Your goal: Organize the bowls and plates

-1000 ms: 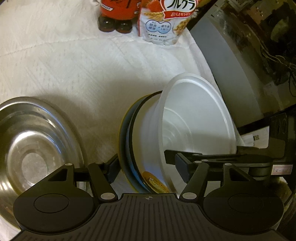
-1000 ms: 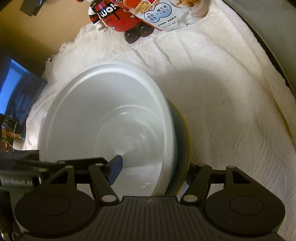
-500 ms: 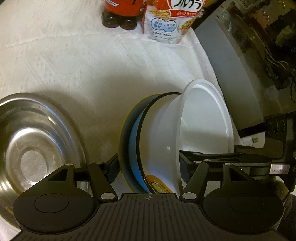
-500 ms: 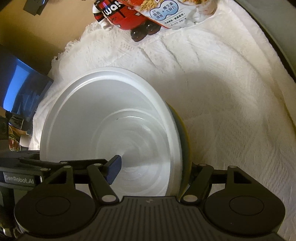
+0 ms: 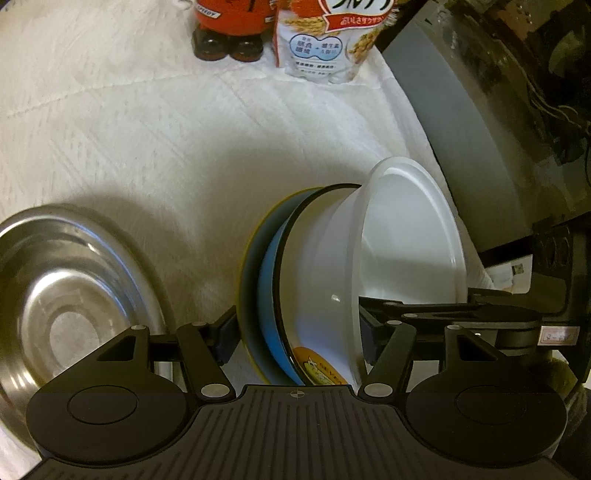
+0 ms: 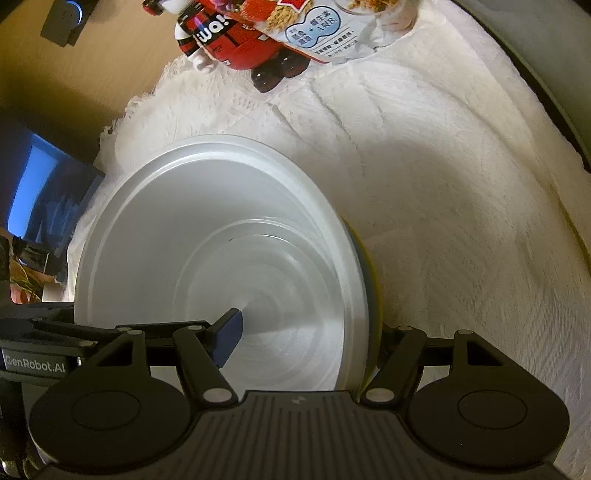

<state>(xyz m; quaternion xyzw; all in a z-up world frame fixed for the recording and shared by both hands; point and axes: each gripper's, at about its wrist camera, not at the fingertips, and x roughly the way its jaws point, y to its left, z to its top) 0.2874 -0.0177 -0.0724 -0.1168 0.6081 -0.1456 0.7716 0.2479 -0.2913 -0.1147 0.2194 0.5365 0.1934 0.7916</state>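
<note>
A stack of dishes stands on edge above the white cloth: a white plastic bowl (image 5: 406, 236) nested against a blue bowl (image 5: 271, 280) and a yellow-rimmed plate (image 5: 249, 266). My left gripper (image 5: 295, 332) is shut on the stack, one finger behind the plate, the other inside the white bowl. My right gripper (image 6: 306, 339) is shut on the same stack from the other side; its left fingertip (image 6: 227, 341) lies inside the white bowl (image 6: 207, 258). A steel bowl (image 5: 62, 291) sits on the cloth at the left.
A red toy figure (image 5: 229, 26) and a cereal bag (image 5: 328, 40) stand at the back of the white cloth (image 5: 147, 140). A grey appliance (image 5: 454, 110) borders the right side. A blue screen (image 6: 44, 192) sits left of the cloth.
The held stack has turned more upright and edge-on in the left wrist view. Both grippers have kept hold and pulled back slightly from the toy and bag.
</note>
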